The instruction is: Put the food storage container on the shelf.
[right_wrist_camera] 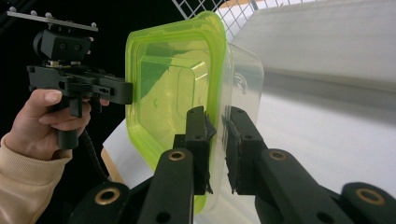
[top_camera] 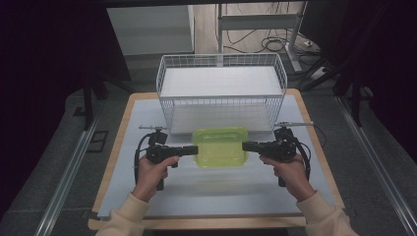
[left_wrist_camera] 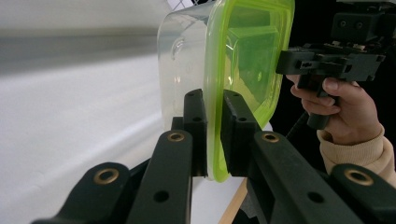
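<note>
From above, I hold one clear container with a lime-green lid (top_camera: 220,146) between my two grippers, in front of the one white wire basket (top_camera: 221,91) that stands at the far side of the white table top (top_camera: 206,194). My left gripper (top_camera: 193,150) meets the container's left edge and my right gripper (top_camera: 246,146) meets its right edge, each one gripped in a hand with a cream sleeve behind it.

The high view gives the layout but not the bite of my jaws. My left gripper view fills that in: the left gripper (left_wrist_camera: 214,135) has its two black jaws drawn in close on the green lid rim of the container (left_wrist_camera: 243,51), one jaw on the clear tub side, the other on the lid's top face. It also shows the right hand (left_wrist_camera: 343,109) across the lid with its gripper at the far edge. My right gripper view shows the same from the other end: the right gripper (right_wrist_camera: 218,149) has its jaws nearly together on the rim of the container (right_wrist_camera: 173,79), where lid and clear tub meet, and the left hand (right_wrist_camera: 44,121) beyond with its gripper at the opposite edge. In both gripper views the container stands on edge because my cameras are rolled over. The basket's mesh shows as a corner at the top of each.

Counted: one container, one lid, one basket, two grippers, two hands.
</note>
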A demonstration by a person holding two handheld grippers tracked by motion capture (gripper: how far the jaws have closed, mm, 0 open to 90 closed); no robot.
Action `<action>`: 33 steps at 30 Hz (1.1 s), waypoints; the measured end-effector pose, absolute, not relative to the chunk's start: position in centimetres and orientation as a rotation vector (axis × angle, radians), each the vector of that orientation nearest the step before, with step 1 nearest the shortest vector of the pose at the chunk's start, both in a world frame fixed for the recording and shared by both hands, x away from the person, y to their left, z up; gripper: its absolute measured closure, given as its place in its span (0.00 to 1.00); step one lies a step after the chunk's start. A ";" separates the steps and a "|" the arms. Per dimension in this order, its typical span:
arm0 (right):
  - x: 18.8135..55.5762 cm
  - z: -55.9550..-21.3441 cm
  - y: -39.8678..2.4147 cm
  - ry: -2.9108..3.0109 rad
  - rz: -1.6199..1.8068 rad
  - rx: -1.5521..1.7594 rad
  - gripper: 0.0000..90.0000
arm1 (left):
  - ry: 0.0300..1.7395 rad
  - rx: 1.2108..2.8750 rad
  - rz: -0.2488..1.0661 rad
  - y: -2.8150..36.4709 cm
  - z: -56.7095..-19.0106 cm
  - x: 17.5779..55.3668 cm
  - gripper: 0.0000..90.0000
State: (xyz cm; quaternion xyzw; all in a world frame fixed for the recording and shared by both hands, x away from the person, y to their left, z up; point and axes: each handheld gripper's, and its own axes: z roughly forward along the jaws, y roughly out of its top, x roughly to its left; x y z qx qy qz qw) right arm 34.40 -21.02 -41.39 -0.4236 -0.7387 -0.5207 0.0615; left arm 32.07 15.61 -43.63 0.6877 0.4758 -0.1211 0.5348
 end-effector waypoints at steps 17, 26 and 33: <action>35.8 -37.8 -20.6 -2.245 -1.645 -1.270 0.89 | 1.100 1.638 -0.222 15.9 -39.2 33.6 0.91; 36.6 -36.0 -20.4 -2.257 -1.672 -1.270 0.89 | 1.094 1.641 -0.210 16.0 -37.6 34.7 0.91; 37.5 -34.7 -20.3 -2.257 -1.686 -1.278 0.89 | 1.089 1.640 -0.207 16.0 -36.2 35.9 0.91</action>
